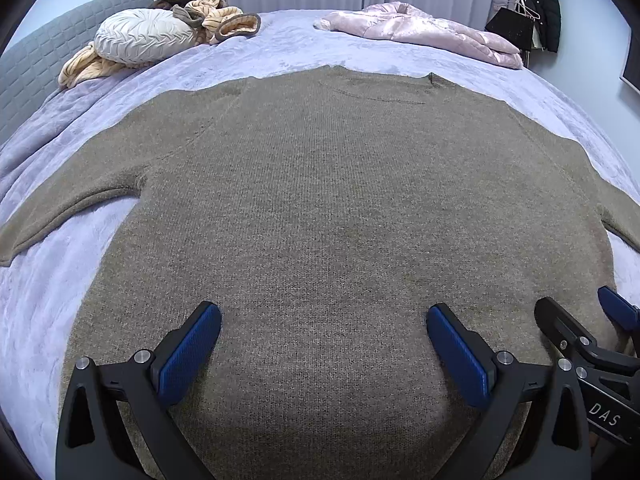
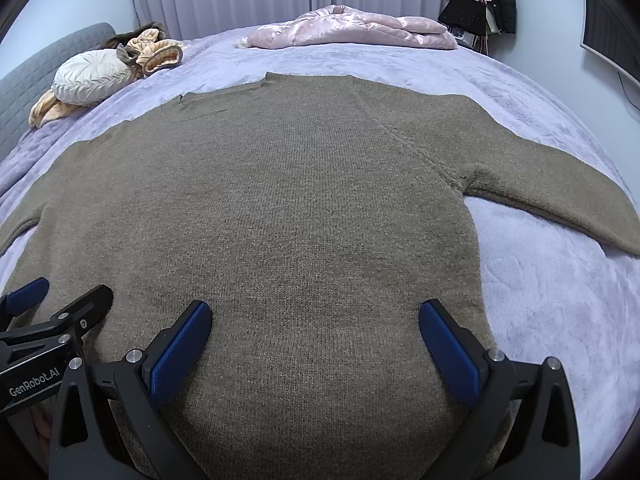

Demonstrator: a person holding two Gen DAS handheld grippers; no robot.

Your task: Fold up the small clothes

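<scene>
A brown knitted sweater [image 1: 320, 200] [image 2: 280, 200] lies flat on the lilac bed cover, both sleeves spread out sideways and the neck at the far side. My left gripper [image 1: 324, 316] hovers open over the sweater's near hem, nothing between its blue pads. My right gripper [image 2: 316, 312] is open the same way, just to the right of the left one, also over the hem. In the left wrist view the right gripper [image 1: 588, 324] shows at the right edge. The left gripper [image 2: 60, 300] shows at the left edge of the right wrist view.
The lilac bed cover [image 1: 60, 300] [image 2: 560, 300] surrounds the sweater. A white round cushion [image 1: 144, 36] and a tan garment [image 1: 216, 16] lie at the far left by the grey headboard. A pink quilted jacket [image 1: 424, 32] [image 2: 352, 28] lies at the far edge. Dark clothes hang at the right wall.
</scene>
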